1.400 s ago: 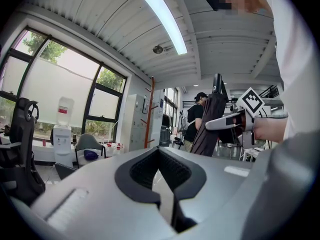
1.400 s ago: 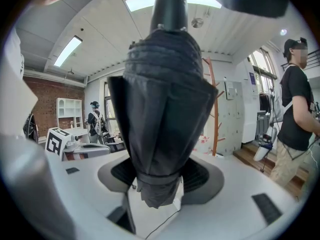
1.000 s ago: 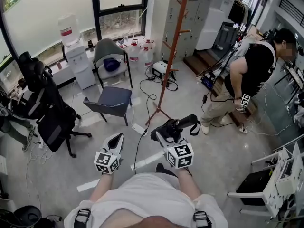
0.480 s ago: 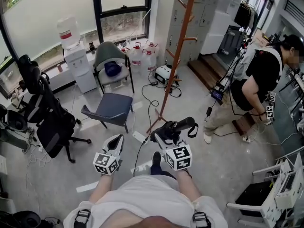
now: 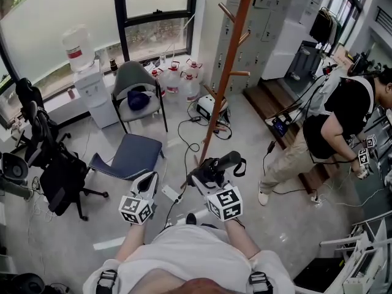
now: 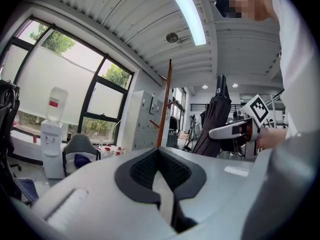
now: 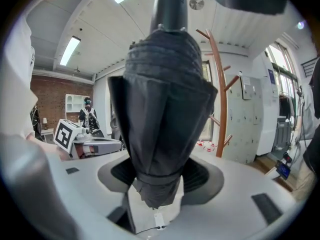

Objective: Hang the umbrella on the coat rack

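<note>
A folded black umbrella [image 5: 218, 165] stands upright in my right gripper [image 5: 206, 177], whose jaws are shut on its lower end; its handle and strap point up and right. In the right gripper view the umbrella [image 7: 165, 109] fills the middle above the gripper [image 7: 159, 186]. The tall orange-brown coat rack [image 5: 224, 72] with its angled pegs rises just beyond it, and its pole [image 7: 220, 99] also shows there on the right. My left gripper [image 5: 149, 182] is held level to the left of the umbrella, shut and empty. The left gripper view shows that gripper [image 6: 161, 176], the rack [image 6: 165, 104] and the umbrella [image 6: 215, 119].
Cables and a power strip [image 5: 169, 194] lie on the floor by the rack's feet. A blue chair [image 5: 127, 156] and a grey chair [image 5: 136, 84] stand to the left, with water jugs [image 5: 181, 78] and a dispenser [image 5: 86, 78] by the window. A person [image 5: 331, 133] bends at the right.
The view has moved toward the coat rack, which now stands closer and larger. Both grippers rode along, the umbrella still held. The person at the right has moved further right.
</note>
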Motion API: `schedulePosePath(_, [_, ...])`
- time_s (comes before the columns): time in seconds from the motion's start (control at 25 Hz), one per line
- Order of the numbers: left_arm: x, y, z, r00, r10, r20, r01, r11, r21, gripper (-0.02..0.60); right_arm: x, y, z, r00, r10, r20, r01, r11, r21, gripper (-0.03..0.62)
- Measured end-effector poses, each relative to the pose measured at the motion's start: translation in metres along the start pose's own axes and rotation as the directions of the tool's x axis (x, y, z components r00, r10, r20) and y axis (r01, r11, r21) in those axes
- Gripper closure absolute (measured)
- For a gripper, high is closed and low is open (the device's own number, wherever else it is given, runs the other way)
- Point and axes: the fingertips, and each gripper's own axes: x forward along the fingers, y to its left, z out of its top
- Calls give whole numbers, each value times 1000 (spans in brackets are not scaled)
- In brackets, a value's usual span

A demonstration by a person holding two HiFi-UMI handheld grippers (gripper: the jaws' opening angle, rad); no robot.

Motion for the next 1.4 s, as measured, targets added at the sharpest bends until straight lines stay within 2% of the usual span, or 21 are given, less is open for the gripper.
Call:
schedulePosePath(0.2, [55, 7, 7, 1000, 9, -2, -9, 1000, -11, 572, 27, -42, 11, 999, 46, -12, -46, 999, -12, 336])
schedulePosePath(0.4, [85, 11, 3, 1000, -4, -30, 4, 1000, -6, 571, 46, -64, 13, 997, 79, -16, -79, 997, -6, 336])
schedulePosePath(1.0, [126, 50, 25, 997, -66, -33, 67, 997, 32, 572, 92, -80, 38, 997, 64, -52, -66, 997, -39, 336])
schedulePosePath(1.2, [128, 54, 23, 995, -89, -43, 90, 995, 28, 572, 102, -89, 68, 995, 84, -49, -86, 995, -58, 336])
schedulePosePath(1.4, [130, 60, 23, 994, -98, -43, 98, 995, 13, 571, 111, -100, 125, 991, 122, -48, -128, 982, -137, 336])
